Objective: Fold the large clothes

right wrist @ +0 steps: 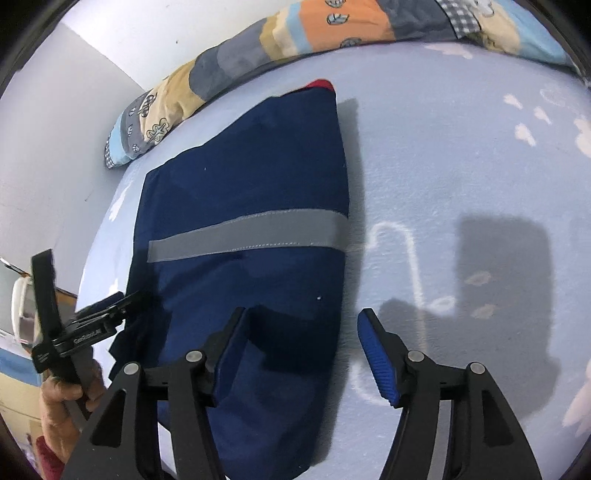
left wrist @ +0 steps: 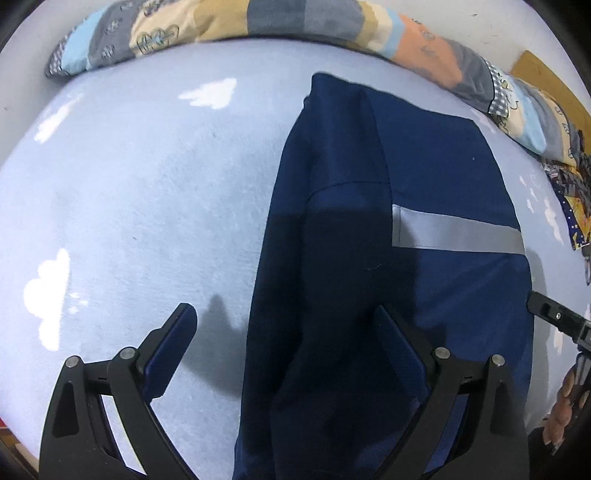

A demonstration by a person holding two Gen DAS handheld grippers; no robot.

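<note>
A dark blue garment with a grey reflective stripe lies folded into a long strip on a pale blue bed sheet. It also shows in the right wrist view, with a bit of red at its far end. My left gripper is open, hovering over the garment's left edge, empty. My right gripper is open over the garment's right edge, empty. The left gripper also shows in the right wrist view, beside the garment's left edge.
A patchwork quilt is bunched along the far edge of the bed, against a white wall. The sheet has white cloud prints. A wooden edge and patterned cloth sit at the far right.
</note>
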